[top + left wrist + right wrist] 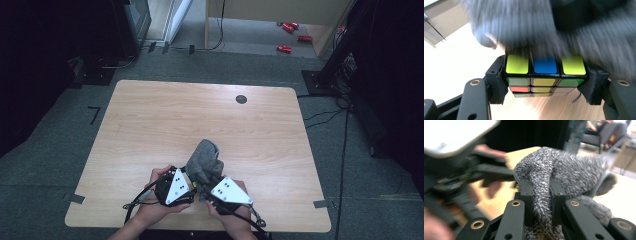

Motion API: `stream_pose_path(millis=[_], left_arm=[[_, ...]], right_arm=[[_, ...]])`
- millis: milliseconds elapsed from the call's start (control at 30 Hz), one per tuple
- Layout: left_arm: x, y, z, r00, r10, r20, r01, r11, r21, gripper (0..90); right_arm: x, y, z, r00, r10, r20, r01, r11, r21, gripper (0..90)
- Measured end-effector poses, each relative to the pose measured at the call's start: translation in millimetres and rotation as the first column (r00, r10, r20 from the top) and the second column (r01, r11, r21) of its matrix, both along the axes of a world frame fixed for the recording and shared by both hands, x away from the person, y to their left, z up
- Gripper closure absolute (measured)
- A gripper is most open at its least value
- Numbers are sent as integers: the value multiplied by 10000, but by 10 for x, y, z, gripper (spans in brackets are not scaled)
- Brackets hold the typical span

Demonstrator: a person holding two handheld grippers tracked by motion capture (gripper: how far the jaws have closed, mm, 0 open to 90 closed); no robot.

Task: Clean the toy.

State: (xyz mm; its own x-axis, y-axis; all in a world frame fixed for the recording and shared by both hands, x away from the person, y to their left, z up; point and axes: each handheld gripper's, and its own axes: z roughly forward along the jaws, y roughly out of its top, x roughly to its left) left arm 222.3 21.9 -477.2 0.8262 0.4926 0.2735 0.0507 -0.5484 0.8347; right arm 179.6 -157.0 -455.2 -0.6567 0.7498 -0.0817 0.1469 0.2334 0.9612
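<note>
Near the front edge of the wooden table (150, 115), about its middle, the person held both tools close together. The left gripper (545, 82) was clamped on a puzzle cube (544, 75) — its jaws pressed the cube's two sides, with yellow-green and blue stickers facing up. The right gripper (541, 202) had its jaws together on a fold of a grey fuzzy cloth (564, 170). This cloth lay over the cube and touched its top — in the high view it bulged just beyond the two grippers.

grey carpet floor (60, 130) around a light wooden table (165, 110), dark surroundings
</note>
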Motion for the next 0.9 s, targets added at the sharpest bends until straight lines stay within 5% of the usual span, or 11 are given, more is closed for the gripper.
stream_pose_path(millis=[100, 200, 300, 467, 600, 767, 833, 900], left_arm=[[1, 19, -3, 10000, 29, -15, -29, 10000, 29, 346], [10, 32, 12, 9999, 102, 2, -102, 9999, 4, 346], [19, 29, 6, 9999, 95, -36, -95, 9999, 39, 346], [27, 25, 0, 9997, 78, -212, -81, 9998, -155, 346], [8, 7, 12, 9999, 70, -154, -72, 9999, -118, 346], [26, 32, -21, 9991, 146, -398, -152, 9998, -150, 345], [21, 39, -21, 9987, 138, -496, -155, 9993, -343, 346], [2, 22, -2, 9993, 96, -356, -108, 9994, -331, 346]], right_arm=[[-33, 112, -19, 9984, 350, 441, -308, 9952, -924, 782], [70, -37, 19, 10000, -11, -36, 10, 9999, -121, 783], [101, -108, 21, 9993, -332, -172, 333, 9994, 41, 783], [-33, 99, -7, 9983, 373, 445, -317, 9922, -1207, 780], [98, -107, 58, 9999, -24, -124, 22, 9998, -193, 782], [11, 67, -15, 9985, 510, -189, -520, 9967, -616, 774], [-2, 114, -4, 9969, 782, 4, -777, 9903, -1151, 773], [82, -20, 50, 9974, 700, -162, -709, 9955, -628, 774]])
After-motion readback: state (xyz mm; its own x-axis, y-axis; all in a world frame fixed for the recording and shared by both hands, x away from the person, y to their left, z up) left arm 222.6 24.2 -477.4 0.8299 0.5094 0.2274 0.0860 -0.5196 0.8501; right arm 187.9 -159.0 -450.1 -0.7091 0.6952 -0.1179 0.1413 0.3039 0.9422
